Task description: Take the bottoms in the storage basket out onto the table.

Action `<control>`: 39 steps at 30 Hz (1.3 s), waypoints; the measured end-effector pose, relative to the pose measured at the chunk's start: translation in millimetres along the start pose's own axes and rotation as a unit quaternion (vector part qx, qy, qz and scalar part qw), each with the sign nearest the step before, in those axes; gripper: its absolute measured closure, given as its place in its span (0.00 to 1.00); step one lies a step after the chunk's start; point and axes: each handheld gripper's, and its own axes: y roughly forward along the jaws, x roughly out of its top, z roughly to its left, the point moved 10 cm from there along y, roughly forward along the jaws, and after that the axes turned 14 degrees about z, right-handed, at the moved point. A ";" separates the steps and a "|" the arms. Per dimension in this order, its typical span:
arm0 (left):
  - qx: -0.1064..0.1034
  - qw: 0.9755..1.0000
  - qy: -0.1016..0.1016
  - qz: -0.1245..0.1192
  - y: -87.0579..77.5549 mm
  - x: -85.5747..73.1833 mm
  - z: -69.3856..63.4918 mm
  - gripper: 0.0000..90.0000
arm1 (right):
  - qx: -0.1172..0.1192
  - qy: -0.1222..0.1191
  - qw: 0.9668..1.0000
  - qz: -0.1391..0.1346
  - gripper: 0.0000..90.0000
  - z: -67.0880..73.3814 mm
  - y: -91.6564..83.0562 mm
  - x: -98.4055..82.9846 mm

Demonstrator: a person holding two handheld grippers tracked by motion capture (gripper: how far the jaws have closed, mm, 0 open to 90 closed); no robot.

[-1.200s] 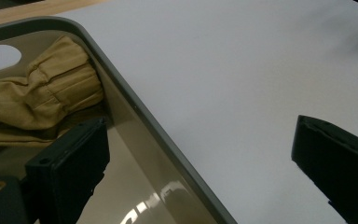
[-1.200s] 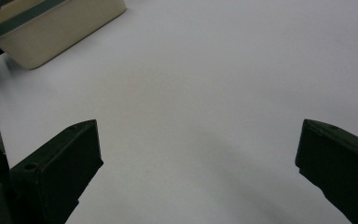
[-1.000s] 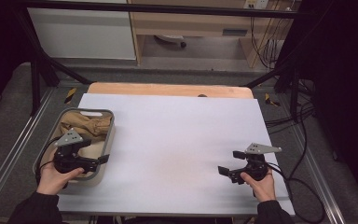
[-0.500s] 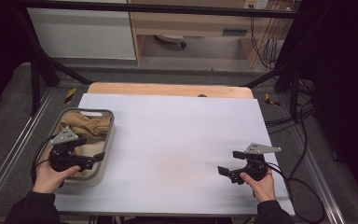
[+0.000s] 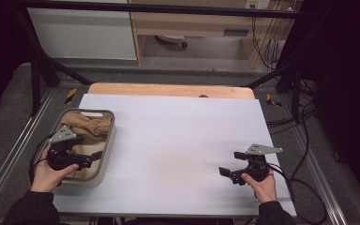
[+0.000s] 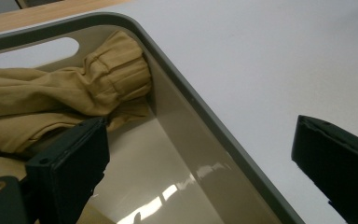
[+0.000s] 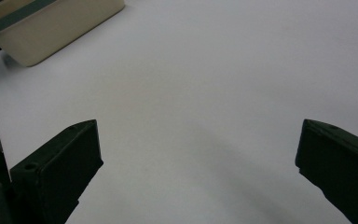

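The high view looks forward and down from above the person's side, taking in the whole white table (image 5: 178,140) from some way off. The left gripper view sits close and low, looking along its jaws over the rim of the grey tub (image 6: 191,100) onto the table beyond. The right gripper view looks low across the bare table toward the same tub (image 7: 51,28), far off. All three share that tub and the table.
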 end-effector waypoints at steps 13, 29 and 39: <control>0.013 1.000 -0.017 0.005 -1.1 0.5 14.8 0.04 | -0.001 0.000 1.000 0.004 0.01 -0.1 0.7 -0.9; 0.039 0.999 -0.031 0.018 2.8 6.0 33.4 0.04 | 0.000 0.001 1.000 0.005 0.01 0.2 1.1 -0.9; 0.052 0.997 -0.052 0.016 0.5 10.6 49.2 0.04 | -0.001 0.001 1.000 0.004 0.01 -0.1 1.2 -0.9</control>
